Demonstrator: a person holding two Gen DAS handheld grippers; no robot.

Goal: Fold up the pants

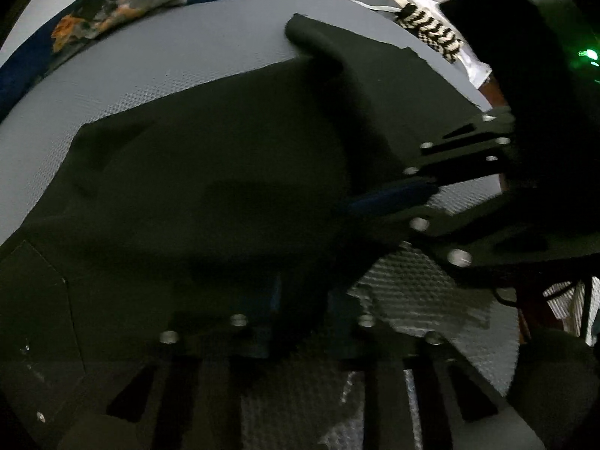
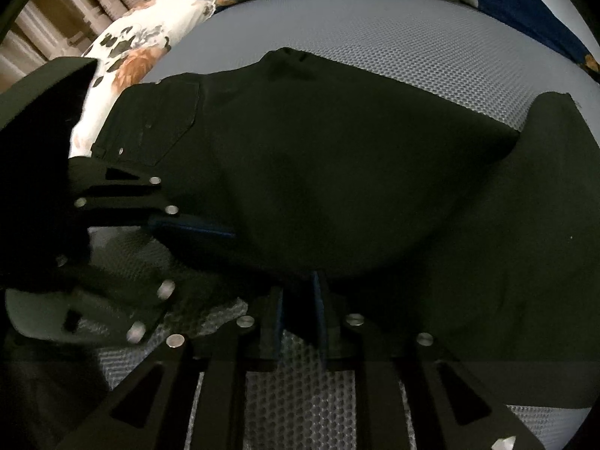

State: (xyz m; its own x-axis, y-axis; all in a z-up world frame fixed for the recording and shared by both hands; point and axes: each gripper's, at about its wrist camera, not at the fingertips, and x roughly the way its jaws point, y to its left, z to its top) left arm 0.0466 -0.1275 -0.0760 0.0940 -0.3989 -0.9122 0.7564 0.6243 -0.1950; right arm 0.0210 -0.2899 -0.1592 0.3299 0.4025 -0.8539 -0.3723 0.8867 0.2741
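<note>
Pants (image 2: 318, 172), one black pair on grey mat (image 2: 393, 48), two hand-held grippers (image 1: 300, 311) (image 2: 300, 307) pinching its edge

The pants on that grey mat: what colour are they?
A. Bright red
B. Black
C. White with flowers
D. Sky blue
B: the pants spread over the grey mat are plain black, pocket and all; the flowered white cloth is a pillow lying beyond them.
</note>
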